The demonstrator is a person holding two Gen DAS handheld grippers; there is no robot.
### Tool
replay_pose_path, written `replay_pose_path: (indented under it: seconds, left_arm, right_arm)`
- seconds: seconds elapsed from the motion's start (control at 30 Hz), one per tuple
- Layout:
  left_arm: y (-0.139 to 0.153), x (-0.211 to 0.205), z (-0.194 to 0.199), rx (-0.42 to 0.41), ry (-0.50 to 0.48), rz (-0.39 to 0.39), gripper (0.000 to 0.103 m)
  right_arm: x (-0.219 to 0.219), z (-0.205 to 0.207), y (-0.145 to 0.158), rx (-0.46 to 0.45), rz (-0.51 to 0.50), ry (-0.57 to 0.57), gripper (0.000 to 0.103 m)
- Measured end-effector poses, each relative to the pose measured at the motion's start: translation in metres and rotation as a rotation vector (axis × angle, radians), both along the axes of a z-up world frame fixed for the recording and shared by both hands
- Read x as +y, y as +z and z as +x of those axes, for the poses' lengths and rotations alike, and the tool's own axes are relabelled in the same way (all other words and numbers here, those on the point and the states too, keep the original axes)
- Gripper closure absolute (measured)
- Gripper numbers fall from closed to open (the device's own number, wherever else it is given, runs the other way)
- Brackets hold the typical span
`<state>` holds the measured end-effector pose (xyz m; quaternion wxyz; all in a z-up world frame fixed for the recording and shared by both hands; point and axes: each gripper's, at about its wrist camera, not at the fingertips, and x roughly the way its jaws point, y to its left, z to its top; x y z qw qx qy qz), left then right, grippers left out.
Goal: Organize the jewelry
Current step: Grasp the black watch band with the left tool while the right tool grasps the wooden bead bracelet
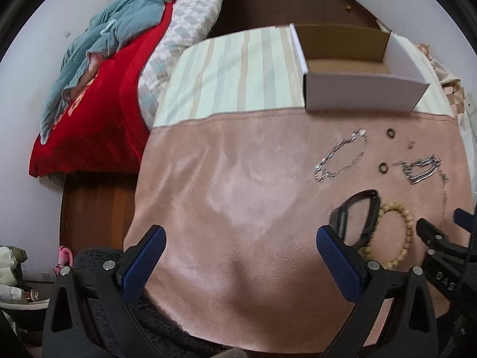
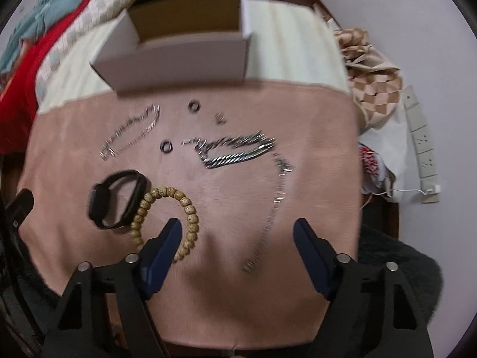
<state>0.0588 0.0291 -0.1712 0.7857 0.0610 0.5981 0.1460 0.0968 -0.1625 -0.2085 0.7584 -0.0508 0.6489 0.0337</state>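
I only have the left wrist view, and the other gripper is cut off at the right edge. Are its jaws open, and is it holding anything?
Observer: The right gripper has its jaws open and empty, above the pink suede-like cloth.
Operator: What lies nearest it?
Observer: The tan wooden bead bracelet. One blue finger pad hides the bracelet's lower arc.
Operator: Anything between the jaws?
Observer: The tail of a thin silver chain ends on the cloth between them, and neither pad appears to touch it.
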Motion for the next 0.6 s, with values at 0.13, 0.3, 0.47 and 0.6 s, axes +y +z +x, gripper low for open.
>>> replay_pose_path:
  seconds: [0.13, 0.3, 0.47, 0.6]
  left_arm:
    - [-0.011, 0.003, 0.002, 0.02, 0.008, -0.04, 0.0]
    - [-0.023, -0.005, 0.008, 0.032, -0.025, -0.132, 0.001]
    - [-0.038, -0.024, 0.021, 0.08, -0.089, -0.185, 0.013]
    - [-0.055, -0.036, 0.03, 0.137, -0.118, -0.217, 0.054]
  right_arm:
    - [0.012, -0.001, -0.034, 0.055, 0.004, 0.022, 0.044]
    - [0.011, -0.005, -0.024, 0.007, 0.01, 0.033, 0.093]
    - [-0.014, 0.001, -0.014, -0.005, 0.031, -0.033, 0.094]
    - [-0.012, -0.001, -0.021, -0.009, 0.031, -0.04, 0.094]
